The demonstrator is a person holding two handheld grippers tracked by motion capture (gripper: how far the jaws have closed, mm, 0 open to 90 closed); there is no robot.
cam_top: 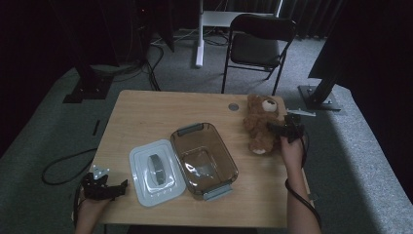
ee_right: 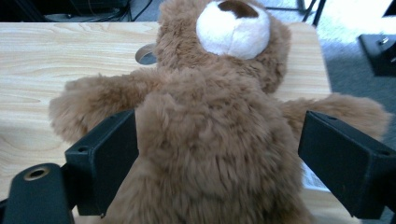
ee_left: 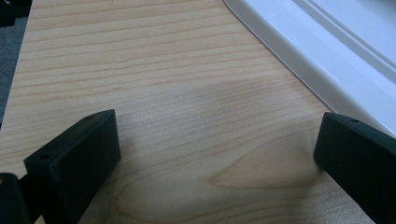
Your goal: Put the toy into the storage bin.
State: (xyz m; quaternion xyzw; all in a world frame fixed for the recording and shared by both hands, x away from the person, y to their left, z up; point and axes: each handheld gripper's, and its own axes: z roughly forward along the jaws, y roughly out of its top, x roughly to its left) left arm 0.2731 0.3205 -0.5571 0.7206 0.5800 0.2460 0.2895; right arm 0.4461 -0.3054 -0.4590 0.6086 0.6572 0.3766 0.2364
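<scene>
Teddy bear (ee_right: 210,154): lying at desk (cam_top: 146,112) right edge, beside open container (cam_top: 204,158). Right gripper (ee_right: 217,158) jaws spread astride torso; close squarely mid-body before lifting. Left gripper (ee_left: 210,154) released, idle.

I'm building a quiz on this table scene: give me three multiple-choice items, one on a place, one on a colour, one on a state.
1. Where does the teddy bear lie?
A. in the container
B. on the table's far right part
C. on the lid

2. What colour is the lid?
A. white
B. red
C. black

3. How does the right tool stand?
A. shut beside the bear
B. open, jaws either side of the bear's body
C. open over the container

Answers:
1 B, the high view shows it right of the clear container.
2 A, it lies white beside the container.
3 B, the right gripper view shows a jaw on each flank.
</scene>
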